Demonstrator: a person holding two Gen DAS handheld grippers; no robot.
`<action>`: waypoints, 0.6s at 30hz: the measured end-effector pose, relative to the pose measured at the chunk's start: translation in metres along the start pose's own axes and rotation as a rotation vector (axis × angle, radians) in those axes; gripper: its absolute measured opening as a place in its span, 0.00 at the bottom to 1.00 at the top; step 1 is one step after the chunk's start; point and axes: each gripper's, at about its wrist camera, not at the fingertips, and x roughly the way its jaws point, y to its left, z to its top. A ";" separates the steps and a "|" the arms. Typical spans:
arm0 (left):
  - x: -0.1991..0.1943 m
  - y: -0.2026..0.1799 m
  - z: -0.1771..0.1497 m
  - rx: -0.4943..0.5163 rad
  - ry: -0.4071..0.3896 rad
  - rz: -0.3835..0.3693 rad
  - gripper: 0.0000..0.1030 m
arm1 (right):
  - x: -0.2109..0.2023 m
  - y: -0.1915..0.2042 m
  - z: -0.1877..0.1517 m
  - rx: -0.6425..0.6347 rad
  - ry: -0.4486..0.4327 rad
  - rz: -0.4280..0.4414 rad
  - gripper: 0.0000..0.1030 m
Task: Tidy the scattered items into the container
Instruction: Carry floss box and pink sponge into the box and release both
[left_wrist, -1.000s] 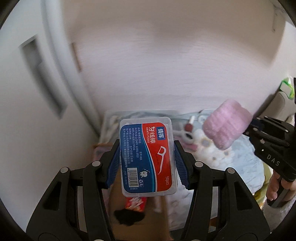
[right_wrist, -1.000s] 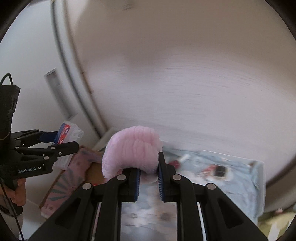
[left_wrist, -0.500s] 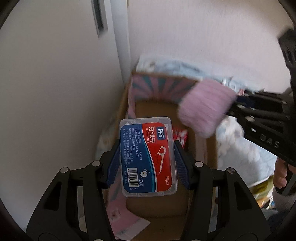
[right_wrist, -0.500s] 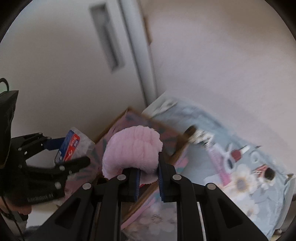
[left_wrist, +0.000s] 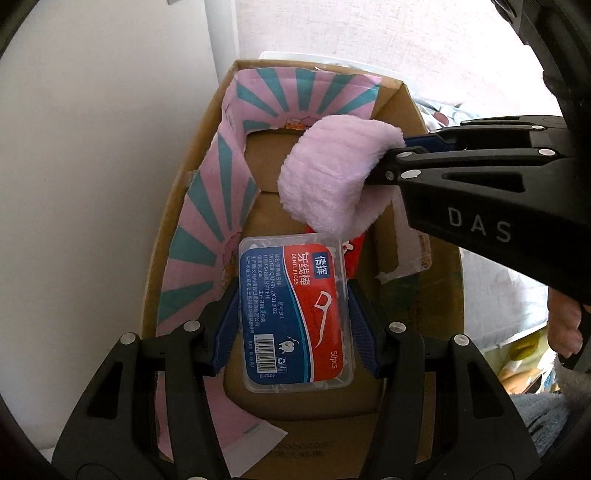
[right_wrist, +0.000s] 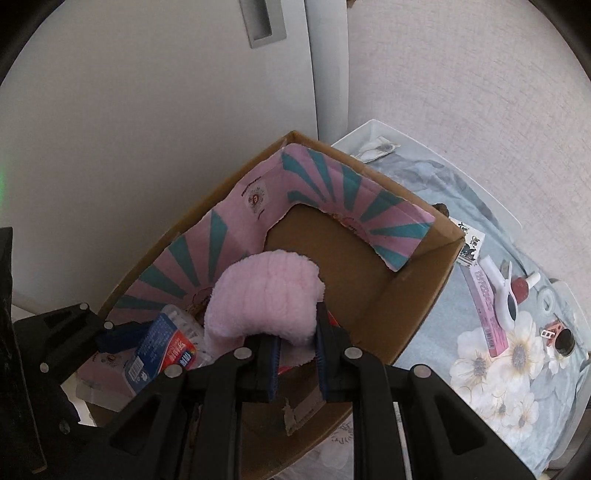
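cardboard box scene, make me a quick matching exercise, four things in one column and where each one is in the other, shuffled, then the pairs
Things:
1. dental floss box
2. pink fluffy cloth
3. cardboard box
4. pink flat packet

Places:
A. lying on the floral sheet, outside the box
B. clamped in the left gripper
C. open beside the white wall
D. clamped in the right gripper

Pairs: 1-B, 2-D, 3-C, 4-A

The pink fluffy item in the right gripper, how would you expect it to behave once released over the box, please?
The pink fluffy item bulges around the right gripper, so probably soft and squashy. It looks light, likely dropping quietly into the cardboard box without rolling.
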 end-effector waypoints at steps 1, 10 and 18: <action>0.000 0.001 0.001 0.001 0.000 0.001 0.49 | 0.000 0.000 0.001 0.002 0.001 0.000 0.15; -0.007 0.004 0.011 0.009 -0.014 -0.006 0.58 | -0.001 -0.001 0.002 0.033 -0.010 0.018 0.26; -0.017 0.004 0.024 0.027 -0.031 0.031 0.91 | -0.009 -0.008 0.007 0.099 -0.037 0.027 0.77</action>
